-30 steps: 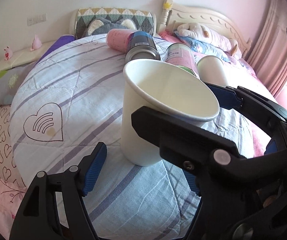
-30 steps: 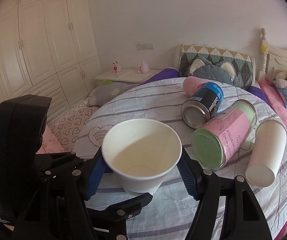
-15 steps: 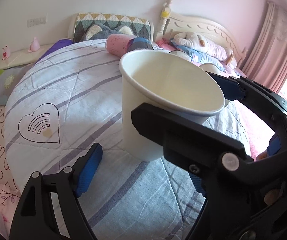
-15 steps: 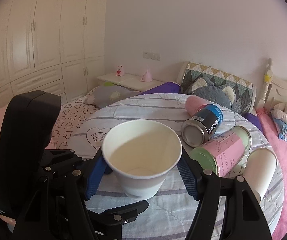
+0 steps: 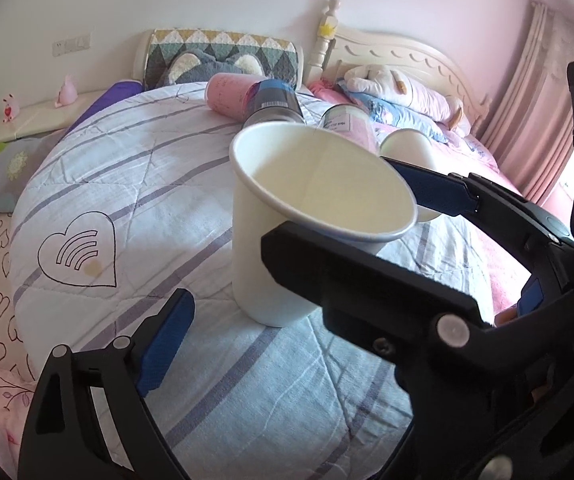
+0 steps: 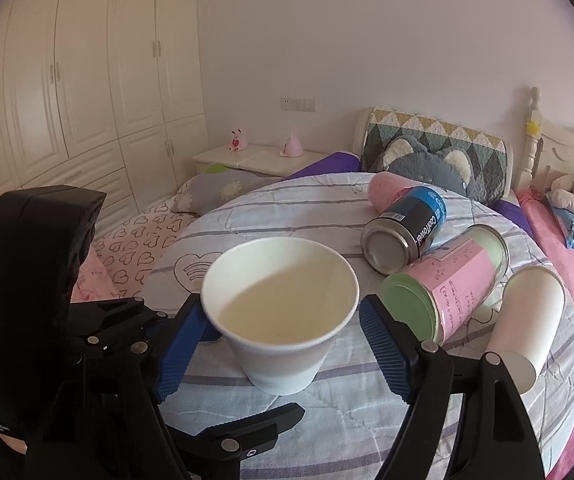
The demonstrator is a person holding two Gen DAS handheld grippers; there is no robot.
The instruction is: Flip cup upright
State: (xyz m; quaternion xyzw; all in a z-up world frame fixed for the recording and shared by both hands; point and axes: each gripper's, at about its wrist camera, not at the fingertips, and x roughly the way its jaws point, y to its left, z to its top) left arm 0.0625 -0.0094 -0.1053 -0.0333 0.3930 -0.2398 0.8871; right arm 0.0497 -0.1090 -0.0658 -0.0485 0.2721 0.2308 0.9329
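Right claw [image 6: 283, 332]: blue pads stand on either side of the white paper cup [image 6: 281, 312], just below its rim, with a sliver of daylight visible at each pad — jaws apart, not clamping, though the left pad is very close to the wall and contact there cannot be ruled out. Left claw [image 5: 287, 320]: spread wide, one blue pad low and well clear of the cup on its left; the other finger is hidden behind the right claw's frame, which crosses in front of the cup. Cup itself sits mouth up, base down on the striped quilted cloth [image 5: 135, 184] covering the round table [image 6: 519, 420]; it looks level and settled in both views. Judged state: the flip is essentially done and the step in hand is the release and withdrawal. To do it well, the right claw should open a little more and evenly, so neither pad drags the thin rim, then back straight out along its own axis rather than lifting — the cloth is soft and an empty paper cup will tip at a light nudge. The left claw should keep clear of the base. Farther out: a blue-and-black can [image 6: 407, 236], a pink-labelled canister [image 6: 447, 284] and a second white cup [image 6: 527, 320] all lie on their sides to the right, near but not touching the upright cup.
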